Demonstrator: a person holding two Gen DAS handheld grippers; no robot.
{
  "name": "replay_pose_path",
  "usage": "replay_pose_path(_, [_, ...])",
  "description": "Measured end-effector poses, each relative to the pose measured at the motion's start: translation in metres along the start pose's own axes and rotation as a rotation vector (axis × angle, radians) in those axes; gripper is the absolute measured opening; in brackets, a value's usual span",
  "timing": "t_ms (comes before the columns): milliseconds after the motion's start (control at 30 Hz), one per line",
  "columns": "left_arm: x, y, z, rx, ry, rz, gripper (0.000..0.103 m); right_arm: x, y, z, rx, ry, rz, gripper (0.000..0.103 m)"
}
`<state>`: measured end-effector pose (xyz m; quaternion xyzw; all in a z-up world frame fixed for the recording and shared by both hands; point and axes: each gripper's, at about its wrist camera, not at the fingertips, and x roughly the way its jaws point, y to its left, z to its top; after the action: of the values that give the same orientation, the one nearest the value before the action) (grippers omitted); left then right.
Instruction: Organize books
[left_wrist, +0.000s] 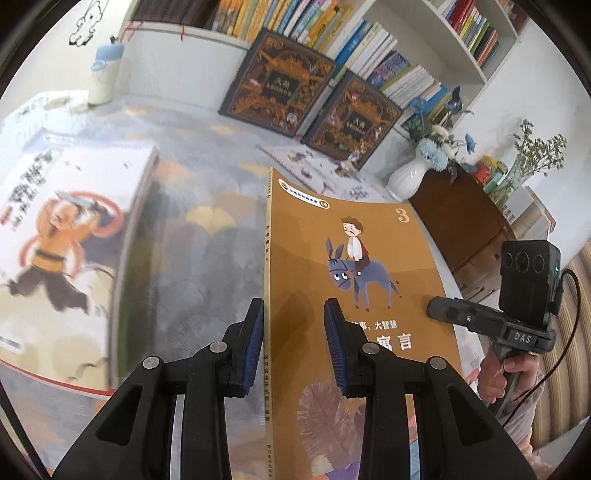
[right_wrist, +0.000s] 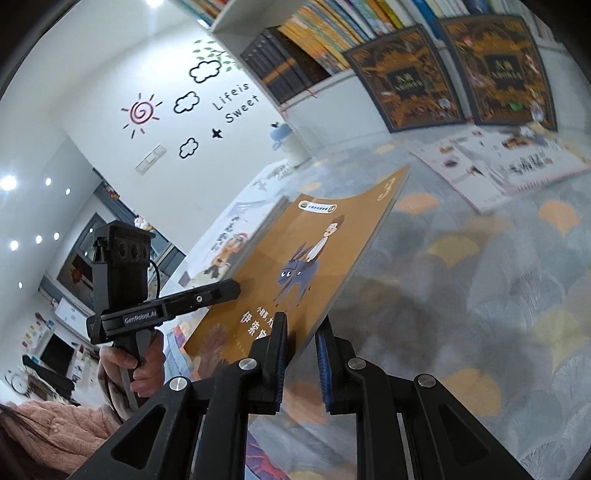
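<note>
An orange book (left_wrist: 354, 266) with a boy on a donkey and a "3" is held up above the rug. My left gripper (left_wrist: 293, 332) straddles its spine edge, one pad at the spine and one on the cover, with a visible gap. In the right wrist view the same book (right_wrist: 306, 251) tilts up, and my right gripper (right_wrist: 301, 354) has its fingers on either side of the book's lower edge. The right gripper also shows in the left wrist view (left_wrist: 443, 310), at the book's right edge. The left gripper shows in the right wrist view (right_wrist: 221, 291), at the book's left edge.
A white book with an orange figure (left_wrist: 62, 236) lies at left on the patterned rug (left_wrist: 192, 177). Two dark ornate books (left_wrist: 284, 81) lean against the white bookshelf (left_wrist: 436, 44). Open flat books (right_wrist: 498, 162) lie nearby. A white vase (left_wrist: 410, 173) and brown cabinet (left_wrist: 461, 221) stand at right.
</note>
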<state>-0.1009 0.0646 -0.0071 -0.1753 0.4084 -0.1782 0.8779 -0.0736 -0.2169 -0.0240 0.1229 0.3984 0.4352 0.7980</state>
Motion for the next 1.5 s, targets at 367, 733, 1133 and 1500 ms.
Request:
replay_pose_path(367, [-0.048,0.03,0.032,-0.026,-0.093,0.022,0.03,0.022,0.04,0.038,-0.07,-0.026,0.064,0.015])
replay_pose_path(733, [-0.082,0.087,0.053,-0.061,-0.156,0.064,0.03,0.081,0.083,0.076,-0.147,0.001,0.101,0.015])
replay_pose_path(1133, [-0.097,0.176,0.061,-0.151,-0.176,0.098,0.03,0.173,0.11,0.092,-0.16,0.086,0.119,0.015])
replay_pose_path(1500, [-0.091,0.213,0.06,-0.203,-0.161,0.135,0.03,0.228,0.104,0.095,-0.133,0.158,0.101,0.015])
